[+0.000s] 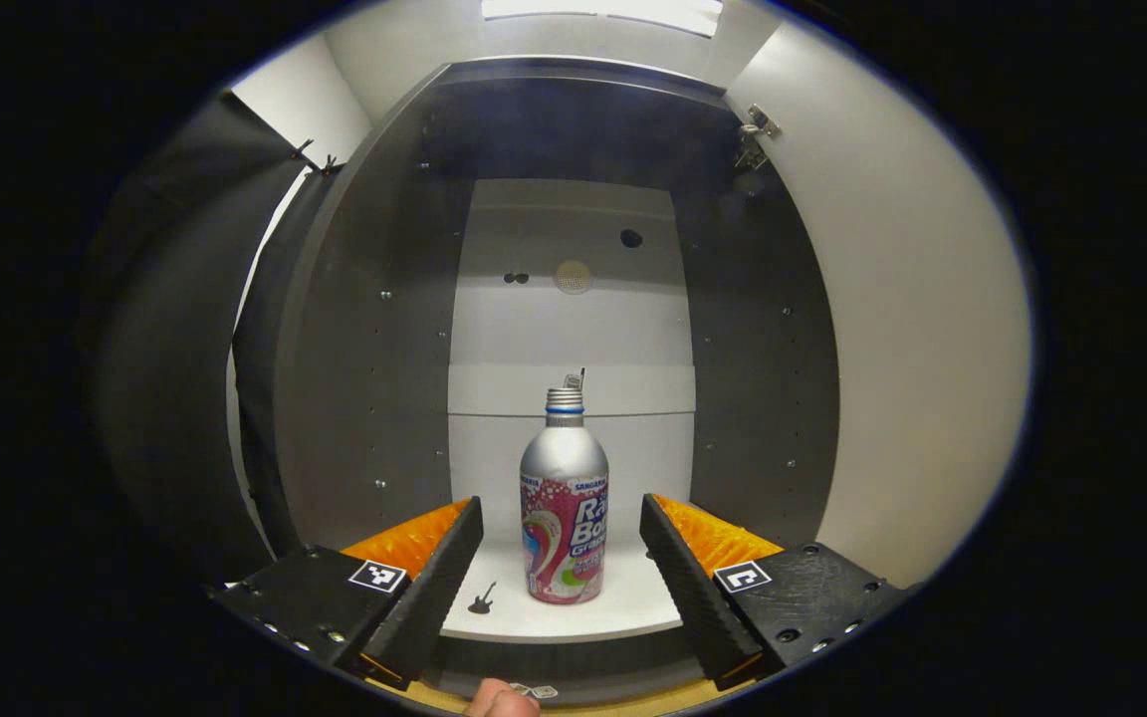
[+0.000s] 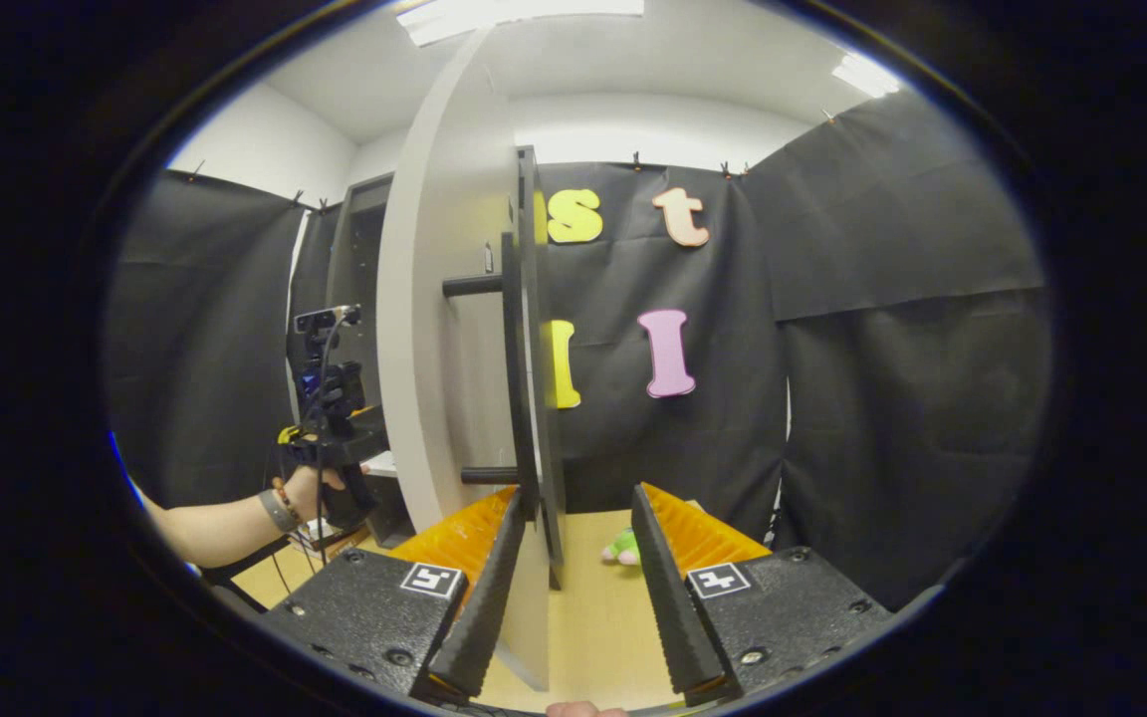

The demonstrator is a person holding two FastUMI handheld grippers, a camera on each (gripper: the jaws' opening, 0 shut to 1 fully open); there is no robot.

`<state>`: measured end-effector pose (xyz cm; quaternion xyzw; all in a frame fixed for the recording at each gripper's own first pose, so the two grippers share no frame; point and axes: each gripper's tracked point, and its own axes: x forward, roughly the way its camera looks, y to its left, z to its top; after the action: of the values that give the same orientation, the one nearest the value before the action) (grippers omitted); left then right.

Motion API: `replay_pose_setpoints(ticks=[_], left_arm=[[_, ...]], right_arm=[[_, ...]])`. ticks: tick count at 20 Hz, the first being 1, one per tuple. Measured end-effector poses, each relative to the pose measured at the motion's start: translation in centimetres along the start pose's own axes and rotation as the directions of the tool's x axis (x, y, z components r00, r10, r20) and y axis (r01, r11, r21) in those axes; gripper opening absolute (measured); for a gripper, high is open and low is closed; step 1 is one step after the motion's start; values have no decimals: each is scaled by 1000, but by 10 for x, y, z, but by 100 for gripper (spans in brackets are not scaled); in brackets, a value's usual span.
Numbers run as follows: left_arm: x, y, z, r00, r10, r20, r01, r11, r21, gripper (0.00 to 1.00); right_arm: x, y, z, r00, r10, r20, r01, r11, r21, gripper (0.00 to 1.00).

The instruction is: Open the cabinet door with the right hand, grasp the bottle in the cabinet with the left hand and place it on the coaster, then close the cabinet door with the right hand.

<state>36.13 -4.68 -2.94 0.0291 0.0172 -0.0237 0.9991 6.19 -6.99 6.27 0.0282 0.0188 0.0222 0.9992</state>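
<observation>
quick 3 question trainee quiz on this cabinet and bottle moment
1. True or false: the cabinet door is open.
2. The bottle stands: A) on the cabinet's white shelf, B) on a coaster, C) in the left tool.
3. What stands between the right tool's fingers?

Key: 1 true. 2 A: upright, ahead of the open left tool, not touched. 3 The door's edge and handle; jaws open.

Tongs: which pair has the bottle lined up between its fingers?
The left tongs: open, bottle centred ahead on the cabinet shelf. The right tongs straddle the open door's edge.
</observation>
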Motion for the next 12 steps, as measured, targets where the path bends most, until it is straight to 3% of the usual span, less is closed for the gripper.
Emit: replay_pose_setpoints(ticks=[5,12], left_arm=[[30,-6,-2,1000,-10,11,10,1000,17,96],[57,2,-15,999,28,-33,-28,1000,-14,96]], right_arm=[[1,-2,1,1000,-6,0,6,1000,-5,69],[4,-1,0,1000,2,6,-2,1000,-11,69]])
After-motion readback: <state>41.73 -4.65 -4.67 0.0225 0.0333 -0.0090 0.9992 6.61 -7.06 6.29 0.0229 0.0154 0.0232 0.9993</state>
